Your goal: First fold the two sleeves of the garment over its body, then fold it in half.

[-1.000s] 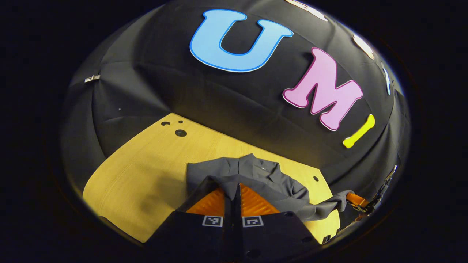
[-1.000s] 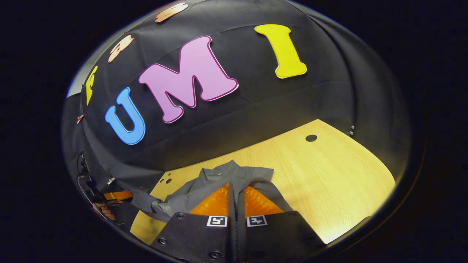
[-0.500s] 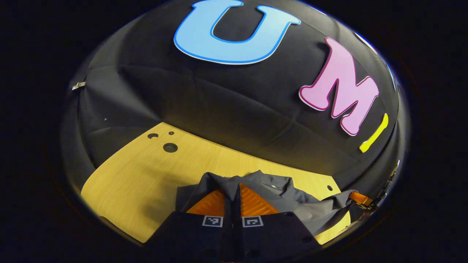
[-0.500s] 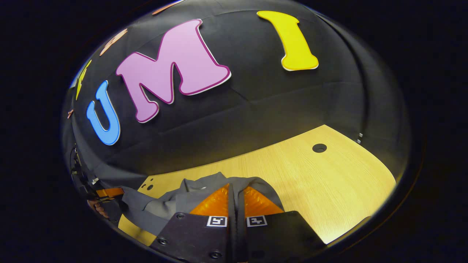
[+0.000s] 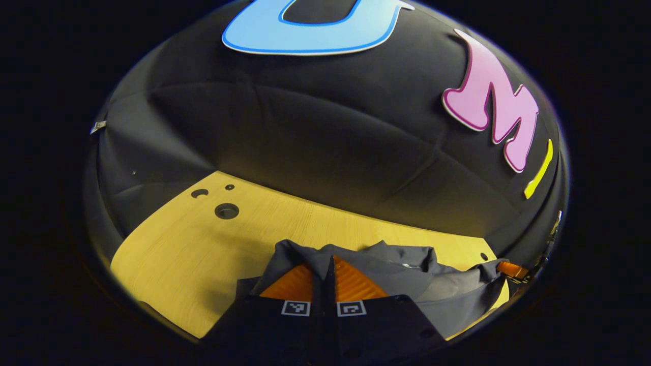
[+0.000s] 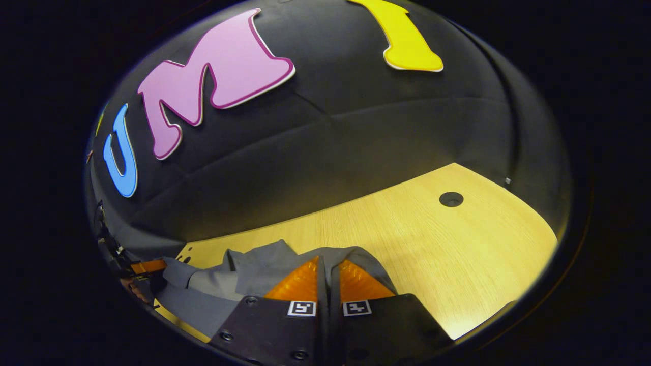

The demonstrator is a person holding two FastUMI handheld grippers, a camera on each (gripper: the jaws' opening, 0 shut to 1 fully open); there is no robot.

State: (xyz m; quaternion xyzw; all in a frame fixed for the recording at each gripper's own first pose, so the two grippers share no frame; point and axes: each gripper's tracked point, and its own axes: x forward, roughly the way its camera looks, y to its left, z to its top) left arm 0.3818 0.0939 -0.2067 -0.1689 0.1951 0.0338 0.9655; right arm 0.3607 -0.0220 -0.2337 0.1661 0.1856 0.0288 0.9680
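Note:
A dark grey garment (image 5: 407, 274) lies on the wooden table (image 5: 178, 244). In the left gripper view my left gripper (image 5: 329, 260) is shut on a fold of its cloth, which drapes over both fingertips. The right gripper (image 5: 511, 269) appears far right in that view, holding the other side of the same edge. In the right gripper view my right gripper (image 6: 325, 260) is shut on the grey garment (image 6: 244, 274), and the left gripper (image 6: 147, 266) shows at the far left with cloth stretched between the two. The collar faces the back wall.
The table (image 6: 432, 244) has a round hole (image 6: 451, 199) at the right in the right gripper view and three holes (image 5: 226, 210) at the left in the left gripper view. The black cloth wall stands close behind the table's far edge.
Both grippers have carried the held cloth forward toward the back wall and lower over the table. The garment's raised edge now lies closer to the collar, and the wall looms nearer.

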